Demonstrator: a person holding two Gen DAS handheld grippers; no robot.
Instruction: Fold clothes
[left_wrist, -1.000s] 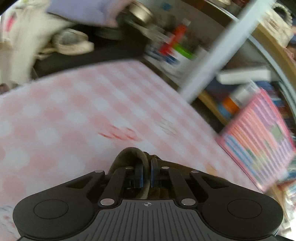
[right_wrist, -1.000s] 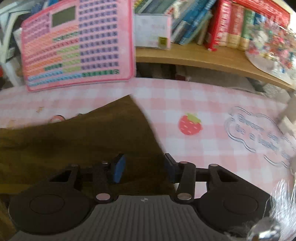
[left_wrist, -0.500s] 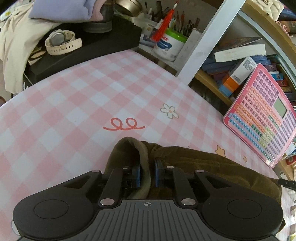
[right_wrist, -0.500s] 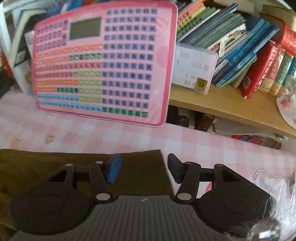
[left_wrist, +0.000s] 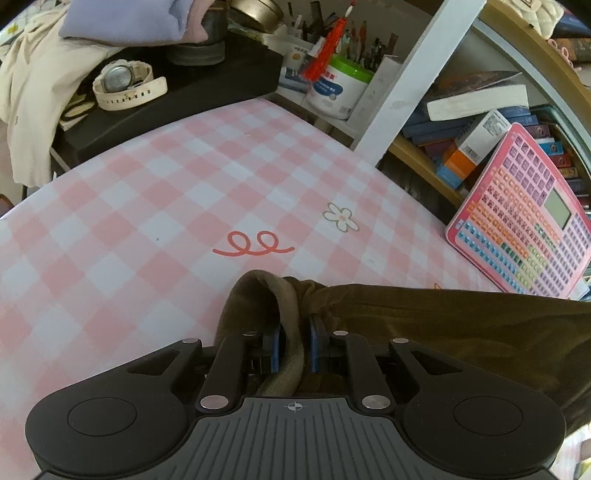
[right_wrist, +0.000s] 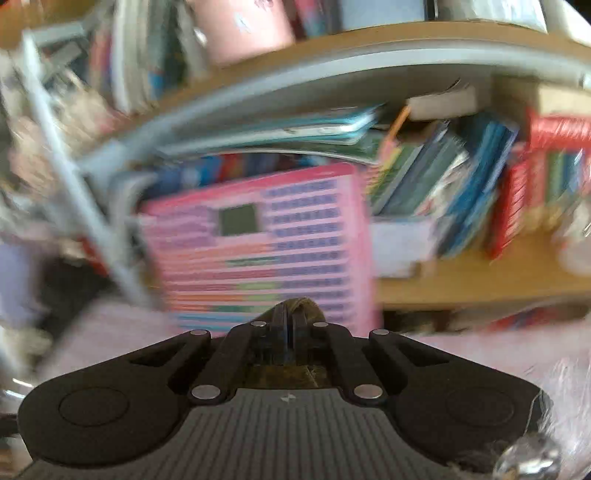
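Observation:
A brown garment lies on the pink checked tablecloth and stretches to the right in the left wrist view. My left gripper is shut on a rolled edge of the garment, low over the table. My right gripper is shut on a small bunch of the brown garment and is lifted, facing the bookshelf; this view is motion-blurred.
A pink keyboard toy leans against the book shelf at the table's back right; it also shows in the right wrist view. A black stand with a white watch and a pen tub sit at the back.
My right gripper was open over the garment's corner; it has shut on the cloth and swung upward. My left gripper keeps its hold and has steadied.

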